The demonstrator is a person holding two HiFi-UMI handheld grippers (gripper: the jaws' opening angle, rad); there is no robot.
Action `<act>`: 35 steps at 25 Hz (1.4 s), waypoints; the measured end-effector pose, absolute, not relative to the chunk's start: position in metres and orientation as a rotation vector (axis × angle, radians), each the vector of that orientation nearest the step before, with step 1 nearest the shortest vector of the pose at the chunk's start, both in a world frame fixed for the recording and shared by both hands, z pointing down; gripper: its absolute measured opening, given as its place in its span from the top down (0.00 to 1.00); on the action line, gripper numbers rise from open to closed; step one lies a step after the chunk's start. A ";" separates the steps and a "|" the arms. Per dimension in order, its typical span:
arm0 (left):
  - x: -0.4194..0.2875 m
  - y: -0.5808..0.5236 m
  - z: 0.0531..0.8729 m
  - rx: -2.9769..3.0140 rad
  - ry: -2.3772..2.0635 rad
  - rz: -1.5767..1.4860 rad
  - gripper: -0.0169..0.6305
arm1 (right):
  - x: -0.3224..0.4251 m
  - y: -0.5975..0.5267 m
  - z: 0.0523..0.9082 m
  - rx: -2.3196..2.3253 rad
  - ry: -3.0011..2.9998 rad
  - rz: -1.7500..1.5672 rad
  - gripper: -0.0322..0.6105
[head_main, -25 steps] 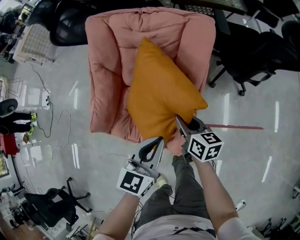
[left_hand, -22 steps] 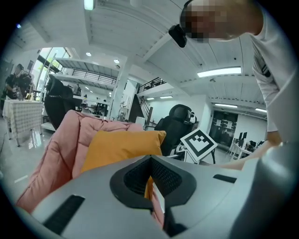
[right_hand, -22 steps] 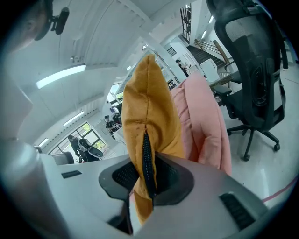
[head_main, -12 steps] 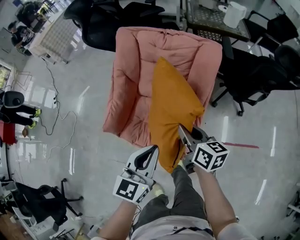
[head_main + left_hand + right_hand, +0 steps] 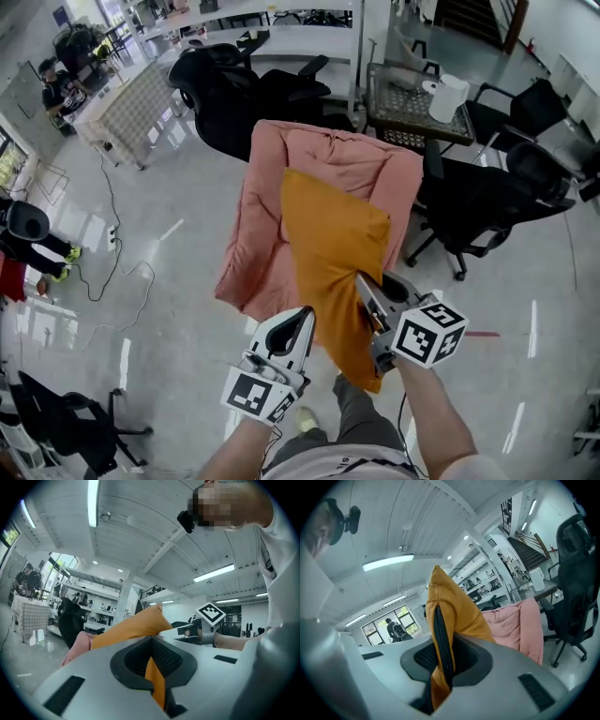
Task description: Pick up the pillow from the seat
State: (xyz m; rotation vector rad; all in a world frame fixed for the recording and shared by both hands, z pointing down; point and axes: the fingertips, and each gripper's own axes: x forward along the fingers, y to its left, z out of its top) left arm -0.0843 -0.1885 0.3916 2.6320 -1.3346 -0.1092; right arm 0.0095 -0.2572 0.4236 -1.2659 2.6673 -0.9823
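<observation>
Since a second ago the pillow [image 5: 330,258] has been raised off the seat [image 5: 251,234]: then it was lying back in the pink cushions, now it is hung clear in front of them, long side near vertical, lower corner down by the person's legs. The pick-up is judged essentially made; only carrying clear is left. The right gripper [image 5: 367,292] is clamped on the pillow's zip edge, with the black zip and orange cloth run straight between its narrowed jaws. The left gripper [image 5: 298,323] is closed on a thin fold of the same orange cloth at the pillow's near edge. Both forearms [image 5: 427,412] are reached forward from the frame's lower edge, grippers held side by side and close, jaws angled upward and away.
</observation>
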 end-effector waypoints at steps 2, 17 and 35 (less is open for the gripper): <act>-0.086 -0.184 0.369 2.661 -1.338 -0.157 0.96 | 0.006 -0.252 0.398 -1.246 2.673 -0.934 0.85; -0.099 -0.163 0.242 2.711 -1.345 -0.186 0.96 | -0.020 -0.228 0.238 -1.143 2.651 -0.711 0.85; -0.118 -0.134 0.207 2.712 -1.393 -0.192 0.96 | -0.036 -0.189 0.206 -1.131 2.678 -0.655 0.85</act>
